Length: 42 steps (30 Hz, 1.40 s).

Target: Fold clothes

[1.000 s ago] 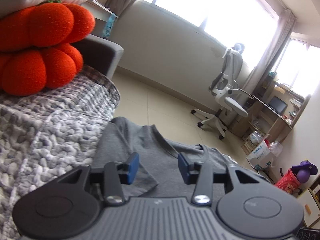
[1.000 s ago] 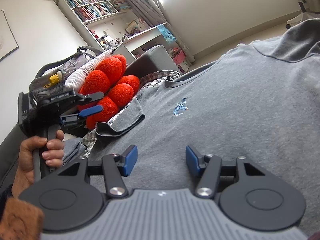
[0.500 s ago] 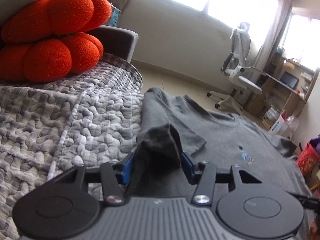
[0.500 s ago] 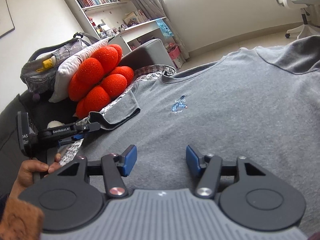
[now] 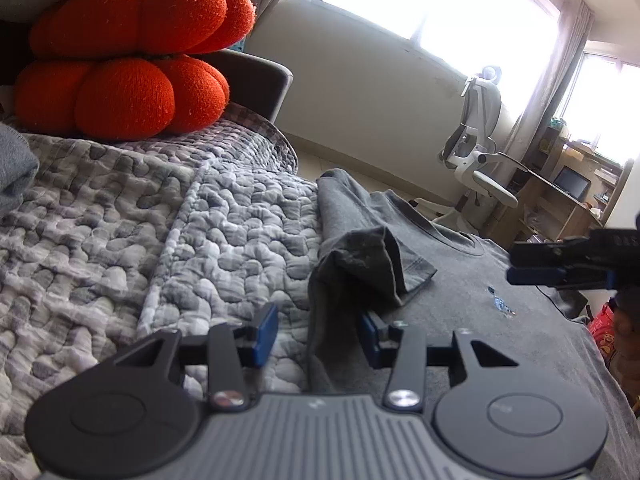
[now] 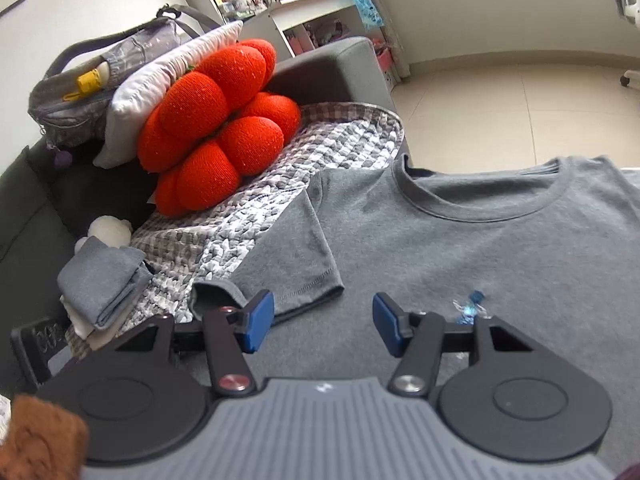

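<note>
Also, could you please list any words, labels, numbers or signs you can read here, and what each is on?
No text is legible.
Raised characters on the black plastic housing, lower left in the right wrist view: blurred.
Small blue emblem on the grey cotton T-shirt: no letters discernible.
Items on the white shelves: too small.

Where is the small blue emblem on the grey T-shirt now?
In the right wrist view, the blue emblem sits on the chest of the grey T-shirt, below the neckline, just beyond the right claw.
</note>
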Tool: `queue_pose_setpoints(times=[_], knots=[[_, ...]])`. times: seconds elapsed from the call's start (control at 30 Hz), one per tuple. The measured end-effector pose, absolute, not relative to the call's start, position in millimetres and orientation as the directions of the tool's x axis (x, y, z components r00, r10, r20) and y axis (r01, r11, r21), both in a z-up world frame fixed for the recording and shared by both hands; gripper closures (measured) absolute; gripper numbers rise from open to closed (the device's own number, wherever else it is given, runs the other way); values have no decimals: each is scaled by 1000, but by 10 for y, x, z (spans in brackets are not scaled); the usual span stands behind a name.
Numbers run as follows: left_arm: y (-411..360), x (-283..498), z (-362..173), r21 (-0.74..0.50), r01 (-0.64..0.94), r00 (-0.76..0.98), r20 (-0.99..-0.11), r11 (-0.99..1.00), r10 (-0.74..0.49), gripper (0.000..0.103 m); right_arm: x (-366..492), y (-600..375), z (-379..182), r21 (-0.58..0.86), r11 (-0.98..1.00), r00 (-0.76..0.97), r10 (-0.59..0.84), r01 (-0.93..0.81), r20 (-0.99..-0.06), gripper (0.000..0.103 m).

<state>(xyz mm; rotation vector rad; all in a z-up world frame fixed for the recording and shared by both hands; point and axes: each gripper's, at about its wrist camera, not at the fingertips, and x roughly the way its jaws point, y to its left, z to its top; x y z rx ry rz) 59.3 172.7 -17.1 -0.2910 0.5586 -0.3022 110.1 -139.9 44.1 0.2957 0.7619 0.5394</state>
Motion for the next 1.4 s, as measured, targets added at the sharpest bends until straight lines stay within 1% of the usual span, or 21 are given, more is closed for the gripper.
queue_pose_setpoints(times=[0.07, 0.2, 0.23, 0.27, 0.3, 0.33, 0.37, 0.4, 0.43, 0.57, 0.63, 0.7, 0.77, 0.87, 0.93, 1.0, 1.07, 1.1, 1.2, 1.3, 1.4], knots=[[1708, 589, -174, -333, 199, 808, -476, 922, -347, 62, 1299, -1271, 354, 446, 829, 579, 557, -338, -596, 44], [1697, 581, -182, -320, 190, 813, -479, 928, -331, 66, 1470, -1075, 184, 398, 859, 593, 511, -322, -622, 44], [1700, 582, -184, -320, 188, 813, -479, 929, -329, 67, 1494, -1030, 143, 387, 863, 597, 504, -324, -624, 47], [1701, 582, -186, -319, 187, 813, -480, 929, -328, 67, 1474, -963, 136, 355, 868, 602, 497, -349, -624, 51], [1700, 580, -186, -317, 187, 814, -481, 930, -327, 67, 1450, -886, 139, 322, 871, 601, 490, -372, -631, 63], [1698, 578, -184, -314, 187, 814, -481, 931, -326, 67, 1432, -824, 144, 290, 879, 605, 473, -379, -640, 73], [1696, 577, -182, -312, 187, 814, -481, 932, -324, 67, 1426, -782, 156, 261, 888, 613, 451, -378, -648, 79], [1694, 576, -181, -310, 187, 815, -482, 932, -323, 67, 1434, -766, 168, 248, 894, 617, 439, -374, -652, 95], [1695, 574, -181, -310, 187, 815, -481, 932, -323, 67, 1447, -769, 182, 248, 896, 621, 435, -368, -652, 98], [1725, 560, -176, -334, 202, 813, -467, 921, -348, 66, 1397, -779, 304, 205, 910, 681, 408, -362, -608, 99], [1749, 544, -174, -355, 218, 811, -453, 909, -371, 62, 1382, -787, 382, 185, 918, 709, 390, -352, -587, 99], [1748, 529, -165, -363, 232, 809, -444, 903, -386, 61, 1389, -829, 467, 162, 927, 735, 369, -339, -569, 99], [1720, 504, -139, -360, 259, 803, -436, 896, -407, 57, 1418, -882, 562, 138, 936, 760, 344, -323, -551, 99], [1680, 430, -66, -372, 322, 787, -406, 870, -465, 53, 1479, -992, 664, 121, 946, 780, 316, -300, -540, 99], [1651, 374, -22, -398, 368, 766, -382, 840, -517, 49, 1508, -1065, 718, 109, 952, 791, 300, -287, -533, 99], [1583, 329, 6, -390, 405, 747, -380, 827, -545, 47, 1538, -1117, 737, 96, 956, 797, 285, -278, -533, 99], [1502, 291, 35, -349, 417, 746, -396, 839, -535, 47, 1565, -1168, 734, 82, 960, 799, 268, -267, -538, 99], [1476, 280, 41, -348, 426, 740, -396, 835, -543, 47, 1576, -1193, 721, 75, 963, 799, 259, -261, -543, 99], [1413, 255, 39, -372, 465, 706, -391, 804, -590, 47, 1611, -1270, 681, 54, 969, 798, 231, -242, -557, 99], [1361, 251, 6, -363, 477, 694, -404, 801, -596, 47, 1620, -1348, 651, 52, 974, 801, 211, -221, -560, 99], [1427, 318, -49, -423, 468, 668, -405, 776, -624, 47, 1634, -1395, 635, 36, 978, 804, 190, -206, -564, 99]])
